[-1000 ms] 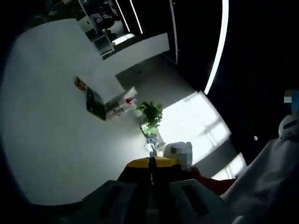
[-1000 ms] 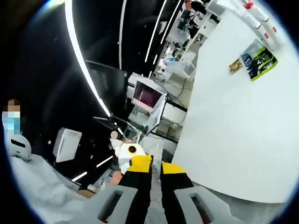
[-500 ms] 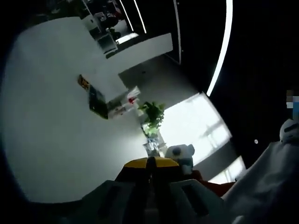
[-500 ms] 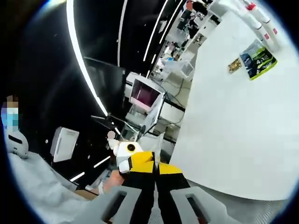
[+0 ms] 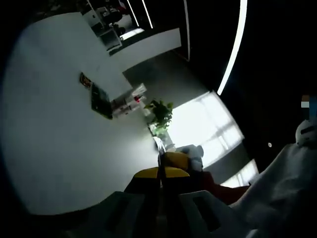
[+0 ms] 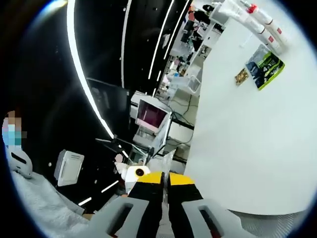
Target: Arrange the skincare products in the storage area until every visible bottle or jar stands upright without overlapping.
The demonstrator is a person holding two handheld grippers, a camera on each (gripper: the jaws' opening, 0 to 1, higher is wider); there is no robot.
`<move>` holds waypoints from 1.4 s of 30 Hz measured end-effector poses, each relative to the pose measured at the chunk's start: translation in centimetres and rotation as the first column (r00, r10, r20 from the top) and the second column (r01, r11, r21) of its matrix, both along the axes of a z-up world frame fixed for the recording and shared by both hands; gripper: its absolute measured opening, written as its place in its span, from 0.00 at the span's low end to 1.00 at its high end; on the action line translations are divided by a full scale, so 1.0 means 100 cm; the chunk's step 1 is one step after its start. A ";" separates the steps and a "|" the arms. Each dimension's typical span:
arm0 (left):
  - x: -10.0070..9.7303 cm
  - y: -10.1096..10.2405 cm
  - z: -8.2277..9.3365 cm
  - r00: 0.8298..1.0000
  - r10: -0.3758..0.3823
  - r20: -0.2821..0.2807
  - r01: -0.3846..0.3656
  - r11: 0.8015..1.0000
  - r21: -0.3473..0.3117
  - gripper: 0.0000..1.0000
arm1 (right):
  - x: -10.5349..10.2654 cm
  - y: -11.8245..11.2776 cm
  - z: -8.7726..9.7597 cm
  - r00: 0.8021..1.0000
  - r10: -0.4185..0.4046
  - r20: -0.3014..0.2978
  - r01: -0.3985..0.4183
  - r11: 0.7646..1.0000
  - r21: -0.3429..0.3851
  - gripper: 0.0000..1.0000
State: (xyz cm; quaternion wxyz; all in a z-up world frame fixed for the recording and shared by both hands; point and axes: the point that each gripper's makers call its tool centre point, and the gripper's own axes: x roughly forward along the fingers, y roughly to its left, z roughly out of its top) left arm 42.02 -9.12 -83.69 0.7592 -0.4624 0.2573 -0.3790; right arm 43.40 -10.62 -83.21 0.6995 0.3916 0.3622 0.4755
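Far beyond my left fingers [image 5: 148, 174], the bottles [image 5: 128, 100] are too small to tell, perhaps lying down; the right view crops them at its edge.

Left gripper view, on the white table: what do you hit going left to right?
Small dark card → green packet → white bottles with red caps → potted plant.

White table [image 6: 247, 148]; yellow-black tongs [image 6: 165, 181]; green packet [image 6: 265, 64]; red-capped bottles [image 6: 257, 20].

Yellow-tipped black tongs [image 5: 159, 174], white sleeve [image 5: 282, 193].
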 end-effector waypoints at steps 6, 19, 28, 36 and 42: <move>0.005 0.002 -0.005 0.999 0.001 -0.033 -0.002 1.000 -0.015 0.00 | 0.007 -0.007 -0.007 0.998 -0.014 0.056 0.019 0.996 -0.089 0.09; 0.057 0.018 -0.009 0.996 -0.014 -0.089 0.014 1.000 0.001 0.00 | 0.023 -0.097 -0.066 0.769 0.370 0.521 0.187 0.650 -0.737 0.43; 0.106 0.024 -0.011 0.994 -0.014 -0.110 0.018 0.999 0.038 0.00 | 0.035 -0.105 -0.093 0.717 0.459 0.524 0.285 0.493 -0.822 0.47; 0.152 0.024 -0.027 0.989 -0.021 -0.148 0.036 0.995 0.096 0.00 | 0.034 -0.118 -0.111 0.742 0.497 0.449 0.251 0.416 -0.874 0.45; 0.187 0.023 -0.039 0.985 -0.023 -0.171 0.044 0.992 0.118 0.00 | 0.033 -0.121 -0.116 0.753 0.498 0.431 0.237 0.406 -0.883 0.44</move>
